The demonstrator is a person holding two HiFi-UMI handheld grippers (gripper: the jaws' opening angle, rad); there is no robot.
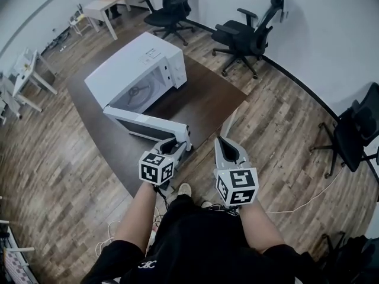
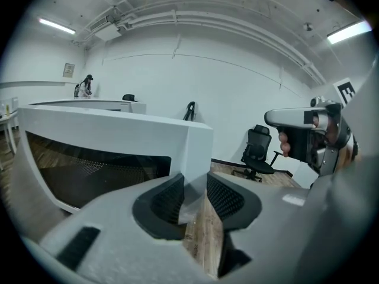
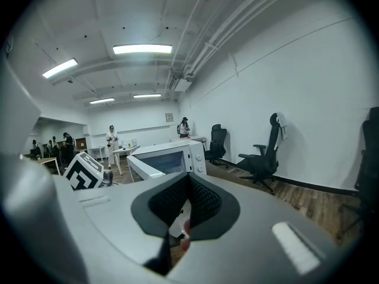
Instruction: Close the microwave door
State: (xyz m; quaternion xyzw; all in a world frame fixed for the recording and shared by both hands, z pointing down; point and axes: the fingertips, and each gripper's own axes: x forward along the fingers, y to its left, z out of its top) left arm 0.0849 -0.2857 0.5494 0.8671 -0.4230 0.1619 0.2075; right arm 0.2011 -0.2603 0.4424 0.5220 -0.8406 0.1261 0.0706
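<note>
Black clothing on the person's torso (image 1: 195, 247) filled the near edge of the head view, and from it two bare forearms reached toward the far side, roughly side by side. Each hand carried a gripper with its marker cube facing up.

At the left, the left forearm (image 1: 137, 215) angled slightly to the right and ended at the left gripper (image 1: 180, 147), which pointed a little downward at the free end of the microwave door (image 1: 148, 122). Its jaws stood wide apart around that end. In the left gripper view the door's white end face filled the space between the two dark pads (image 2: 164, 201), so the jaws appeared clamped on the door's thickness.

That door was open, swung out toward the near side from its hinge at the left of the white microwave (image 1: 142, 58). With the door out, the cavity and its turntable (image 1: 140, 91) were exposed. The microwave sat on a dark brown table (image 1: 207, 99), its knob panel at the right of the opening.

Well apart from the door, the right gripper (image 1: 221, 141) was held by the right forearm (image 1: 259, 220) just to the right of the left gripper. It pointed toward the far side above the table's near corner, touching nothing. Its pads met at the tips with nothing between them.

Black office chairs (image 1: 246, 35) stood on the wood floor (image 1: 278, 135) beyond the table.
</note>
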